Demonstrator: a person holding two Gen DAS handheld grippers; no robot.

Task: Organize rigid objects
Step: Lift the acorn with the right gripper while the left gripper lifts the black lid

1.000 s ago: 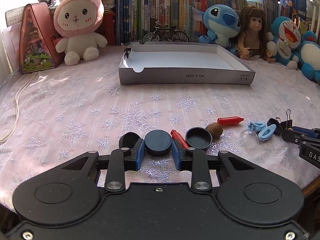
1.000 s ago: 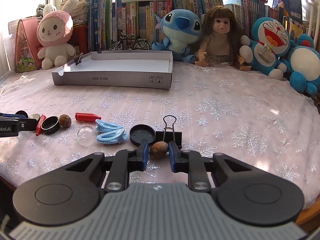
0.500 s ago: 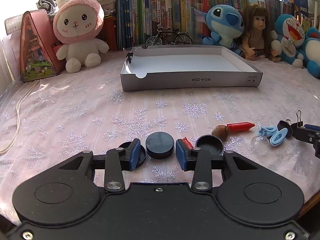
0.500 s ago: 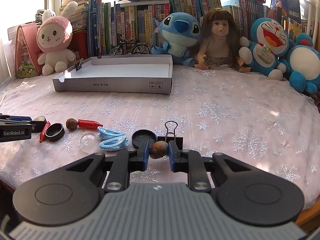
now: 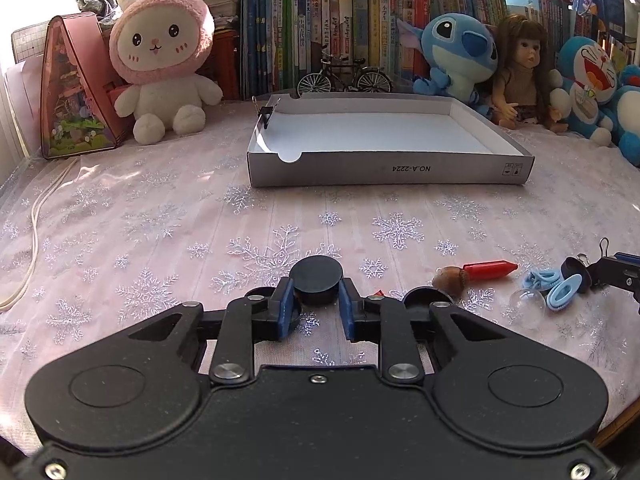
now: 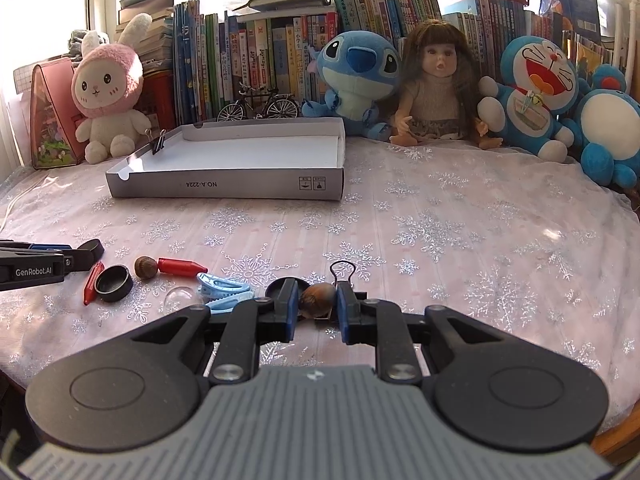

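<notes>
The left gripper (image 5: 316, 296), low in the frame's centre, has just closed its jaws on a black cap (image 5: 317, 280). The right gripper (image 6: 318, 300) clamps a nut (image 6: 318, 299) at lower centre.

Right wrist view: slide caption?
Right gripper shut on a brown nut, white tray beyond.

The shallow grey cardboard box (image 5: 390, 168) with a white inside carries on its front wall "NO.A-2224", printed upside down, and two small square handling symbols near its right end. In the right wrist view, the black side of the left gripper (image 6: 34, 270) reads "GenRobot.AI" in white letters. The book spines behind bear print too small to read.
</notes>
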